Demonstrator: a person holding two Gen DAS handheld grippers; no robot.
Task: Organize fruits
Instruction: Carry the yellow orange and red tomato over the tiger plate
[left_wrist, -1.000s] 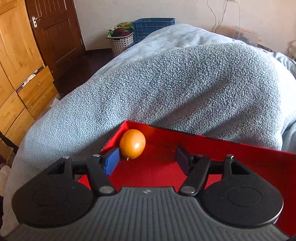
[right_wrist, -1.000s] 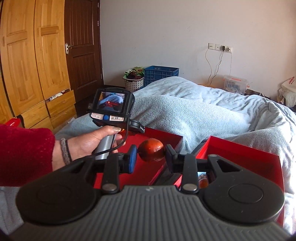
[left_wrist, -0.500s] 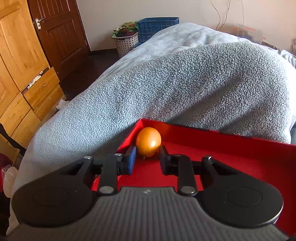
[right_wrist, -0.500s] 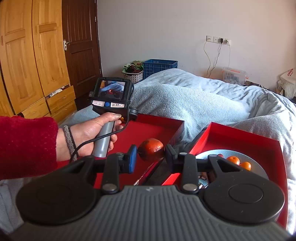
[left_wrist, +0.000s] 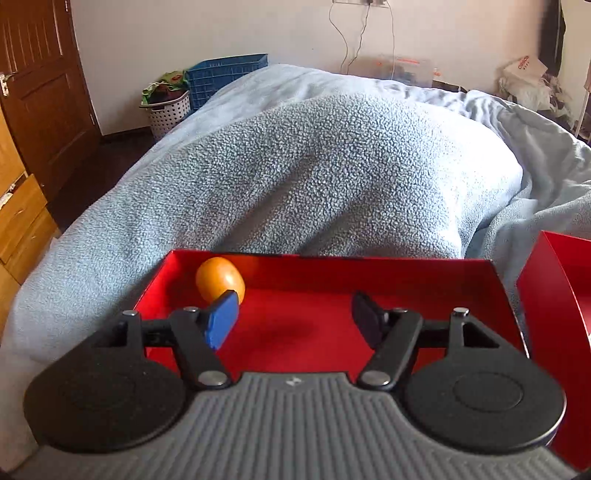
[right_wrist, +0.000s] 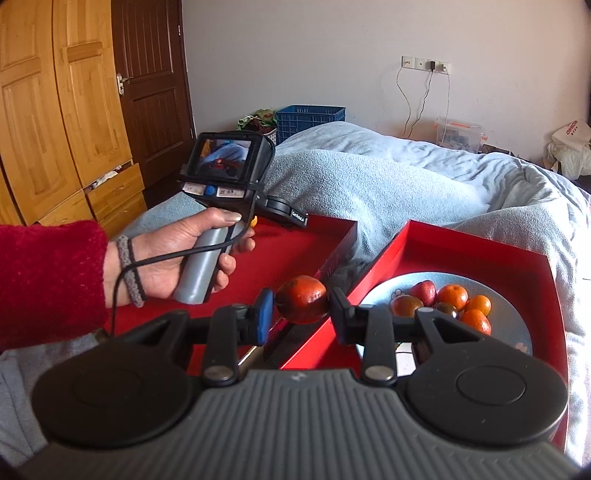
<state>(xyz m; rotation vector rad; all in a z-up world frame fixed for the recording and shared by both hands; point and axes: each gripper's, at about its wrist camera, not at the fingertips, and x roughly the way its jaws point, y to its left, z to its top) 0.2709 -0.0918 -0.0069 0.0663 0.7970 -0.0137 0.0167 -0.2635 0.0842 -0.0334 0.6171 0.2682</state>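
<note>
In the left wrist view an orange fruit (left_wrist: 219, 279) lies in the far left corner of a red tray (left_wrist: 369, 266) on the bed. My left gripper (left_wrist: 293, 324) is open and empty, just behind and right of that fruit. In the right wrist view my right gripper (right_wrist: 301, 308) is shut on a dark orange-red fruit (right_wrist: 302, 304), held above the gap between the left red tray (right_wrist: 317, 251) and a second red tray (right_wrist: 480, 251). That second tray holds a grey plate (right_wrist: 513, 325) with several oranges and reddish fruits (right_wrist: 452, 295).
The trays sit on a bed under a blue-grey fleece blanket (left_wrist: 332, 177). My left hand with its gripper handle (right_wrist: 207, 266) is over the left tray. Wooden wardrobe (right_wrist: 55, 110), dark door, a blue crate (right_wrist: 310, 118) and a laundry basket stand beyond.
My left gripper closed around the orange fruit half a second ago, then opened and drew back to the right, leaving it in the tray corner. My right gripper kept its fruit and tilted down, showing the plate.
</note>
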